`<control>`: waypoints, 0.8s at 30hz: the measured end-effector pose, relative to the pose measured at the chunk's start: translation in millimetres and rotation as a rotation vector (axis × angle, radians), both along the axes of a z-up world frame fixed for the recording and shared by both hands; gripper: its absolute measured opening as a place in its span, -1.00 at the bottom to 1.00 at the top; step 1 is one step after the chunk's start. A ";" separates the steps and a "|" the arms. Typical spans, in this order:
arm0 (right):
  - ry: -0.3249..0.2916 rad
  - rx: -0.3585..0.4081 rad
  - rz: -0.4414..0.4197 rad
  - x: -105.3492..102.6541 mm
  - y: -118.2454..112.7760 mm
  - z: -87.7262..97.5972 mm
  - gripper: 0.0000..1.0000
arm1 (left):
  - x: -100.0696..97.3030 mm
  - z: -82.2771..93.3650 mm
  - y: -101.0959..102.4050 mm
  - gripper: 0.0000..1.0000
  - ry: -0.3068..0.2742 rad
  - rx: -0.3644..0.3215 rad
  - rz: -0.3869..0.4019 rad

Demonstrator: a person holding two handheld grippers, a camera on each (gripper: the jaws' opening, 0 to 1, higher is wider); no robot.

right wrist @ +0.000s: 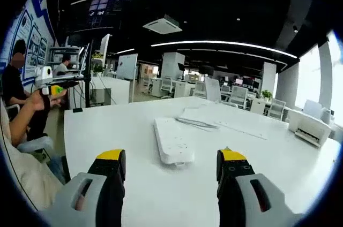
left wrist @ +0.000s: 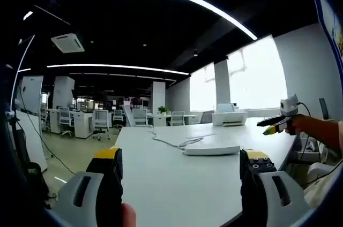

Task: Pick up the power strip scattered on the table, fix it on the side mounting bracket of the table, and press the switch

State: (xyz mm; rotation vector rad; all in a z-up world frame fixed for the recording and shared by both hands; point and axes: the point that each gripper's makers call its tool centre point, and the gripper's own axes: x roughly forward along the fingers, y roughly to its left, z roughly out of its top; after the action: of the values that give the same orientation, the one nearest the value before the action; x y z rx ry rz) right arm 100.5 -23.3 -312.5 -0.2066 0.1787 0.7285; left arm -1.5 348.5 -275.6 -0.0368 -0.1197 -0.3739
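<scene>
On the white table (right wrist: 134,184), the flat white rectangular power strip (right wrist: 173,140) lies just ahead of the right gripper (right wrist: 170,164), whose jaws stand spread and empty; its grey cable (right wrist: 197,123) trails beyond. The left gripper (left wrist: 182,164) likewise gapes apart, empty.

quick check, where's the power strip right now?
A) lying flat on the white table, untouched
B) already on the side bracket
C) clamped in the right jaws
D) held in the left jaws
A: the power strip lies flat on the table, its cord trailing away, ahead of the right gripper, whose jaws are open with nothing between them; the left gripper is open too, short of the strip.
</scene>
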 end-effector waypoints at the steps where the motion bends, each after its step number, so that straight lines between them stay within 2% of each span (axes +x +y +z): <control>1: 0.006 0.000 0.004 3.3 1.2 -0.7 0.31 | 0.1 -0.2 -0.3 0.88 0.000 0.000 -0.001; 7: 0.041 0.005 0.019 13.7 9.0 -8.5 0.30 | 0.6 -0.4 -2.1 0.87 0.002 -0.003 -0.006; 14: 0.076 -0.040 0.035 27.1 18.7 -22.9 0.32 | 1.9 -2.2 -7.9 0.88 0.015 0.006 -0.020; 24: 0.114 -0.078 0.016 49.3 14.0 -38.1 0.33 | 0.6 0.1 -5.8 0.88 0.015 0.006 -0.017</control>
State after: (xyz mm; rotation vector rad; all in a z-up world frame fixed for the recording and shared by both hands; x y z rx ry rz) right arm 149.8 -9.3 -350.7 -0.2408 0.3147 0.7500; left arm -1.0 342.7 -275.6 -0.0345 -0.1036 -0.3910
